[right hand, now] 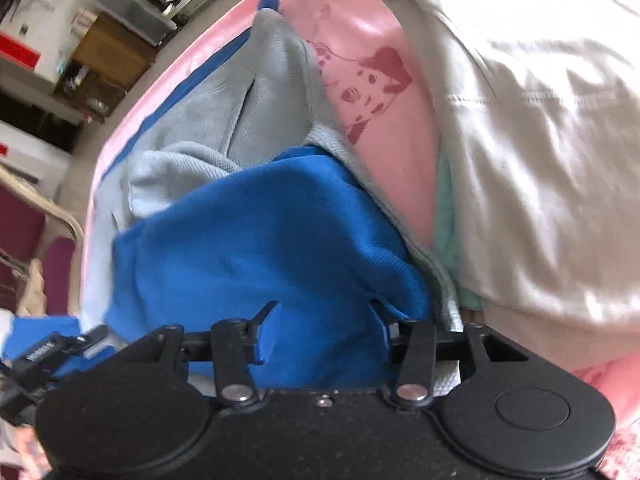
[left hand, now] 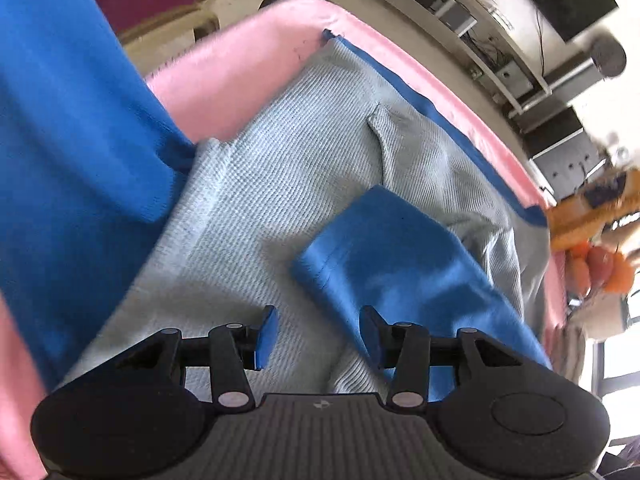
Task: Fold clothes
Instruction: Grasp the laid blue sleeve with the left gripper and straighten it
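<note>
Hovering half-open, left gripper [left hand: 318, 334] grips nothing — blue sleeve [left hand: 400, 256] just right; right gripper [right hand: 324, 330] straddles blue cloth [right hand: 260, 232] — grip unclear.

The garment [left hand: 304, 168] is bright blue outside with a pale grey-blue ribbed inside; its folded-over sleeve [left hand: 404, 252] shows the bright blue. It lies on a pink cover [right hand: 384, 152] printed with a darker pink spotted dog [right hand: 372, 80]. To the right sits an off-white cloth [right hand: 540, 140] over a mint-green layer [right hand: 444, 232]. The fingers [left hand: 266, 336] carry blue pads on black arms.
</note>
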A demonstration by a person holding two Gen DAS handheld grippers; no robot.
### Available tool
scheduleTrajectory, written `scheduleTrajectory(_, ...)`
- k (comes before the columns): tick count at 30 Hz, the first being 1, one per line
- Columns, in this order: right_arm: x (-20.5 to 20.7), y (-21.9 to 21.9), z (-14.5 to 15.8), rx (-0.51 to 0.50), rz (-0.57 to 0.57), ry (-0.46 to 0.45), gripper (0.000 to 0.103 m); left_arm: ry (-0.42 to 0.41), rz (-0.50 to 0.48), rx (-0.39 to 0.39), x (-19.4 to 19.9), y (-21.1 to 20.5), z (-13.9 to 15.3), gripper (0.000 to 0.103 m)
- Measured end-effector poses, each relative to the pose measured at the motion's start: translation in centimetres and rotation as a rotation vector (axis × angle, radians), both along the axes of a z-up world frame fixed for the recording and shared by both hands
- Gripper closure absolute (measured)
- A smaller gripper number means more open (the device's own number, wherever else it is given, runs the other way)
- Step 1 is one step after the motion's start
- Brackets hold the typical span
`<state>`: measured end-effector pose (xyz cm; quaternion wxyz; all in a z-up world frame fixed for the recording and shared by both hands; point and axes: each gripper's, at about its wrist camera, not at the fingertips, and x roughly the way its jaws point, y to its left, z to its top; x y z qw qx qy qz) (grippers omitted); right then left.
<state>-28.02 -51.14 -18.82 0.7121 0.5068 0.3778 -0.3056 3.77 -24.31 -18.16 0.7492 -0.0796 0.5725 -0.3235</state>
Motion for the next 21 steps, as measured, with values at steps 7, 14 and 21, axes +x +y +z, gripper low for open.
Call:
scheduleTrajectory(7,-0.8,-0.1,0.9,-0.018,-0.101,-0.099,0.048,0.011,0.051,-0.044,1.2,-1.2,-0.4,0.068)
scheduleTrajectory(14,-0.9,-0.6,1.9,-0.095,-0.157,-0.152,0.045,-0.121,0.043,-0.012,0.0,-1.3,0.8,0.102)
scheduleTrajectory(21,-0.9,0.3,3.0,-0.150,-0.098,-0.200,0.044,-0.306,0.052,-0.002,-4.5,2.0,5.0,0.101)
